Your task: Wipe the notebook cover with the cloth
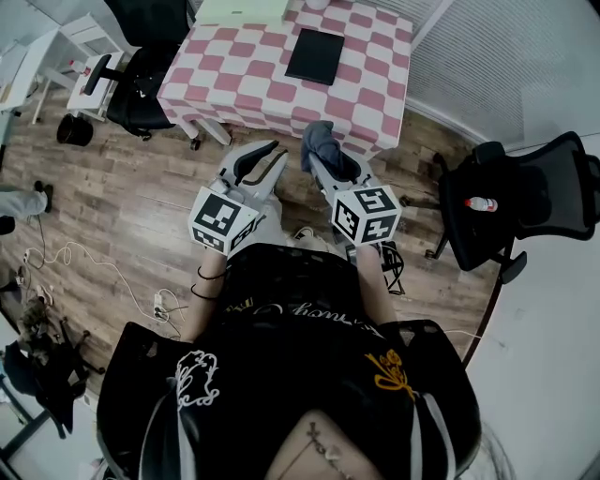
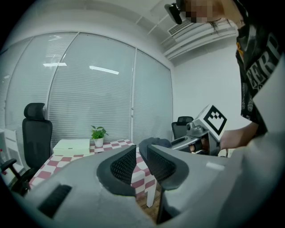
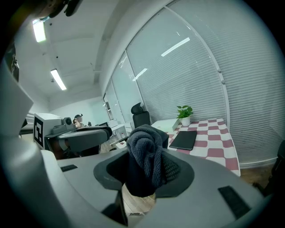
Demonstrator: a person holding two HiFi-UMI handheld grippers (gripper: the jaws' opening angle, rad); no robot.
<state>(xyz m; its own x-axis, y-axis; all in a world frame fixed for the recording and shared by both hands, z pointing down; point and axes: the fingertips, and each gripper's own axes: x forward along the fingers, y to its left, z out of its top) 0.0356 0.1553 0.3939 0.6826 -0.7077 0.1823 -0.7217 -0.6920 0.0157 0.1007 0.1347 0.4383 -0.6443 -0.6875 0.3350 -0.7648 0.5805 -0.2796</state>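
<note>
The right gripper (image 3: 147, 168), clamped on the dark grey cloth (image 3: 143, 144), should reach to the far black notebook (image 1: 315, 56) and flatten the bunched cloth on its cover before stroking.

Open counter (image 1: 234, 75) lies all around the notebook (image 1: 315, 56). A white box (image 1: 242, 9) and a potted plant (image 3: 184, 114) line its far edge.

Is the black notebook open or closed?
Closed. The notebook lies flat on the checkered tablecloth, showing only its plain dark cover, no pages.
</note>
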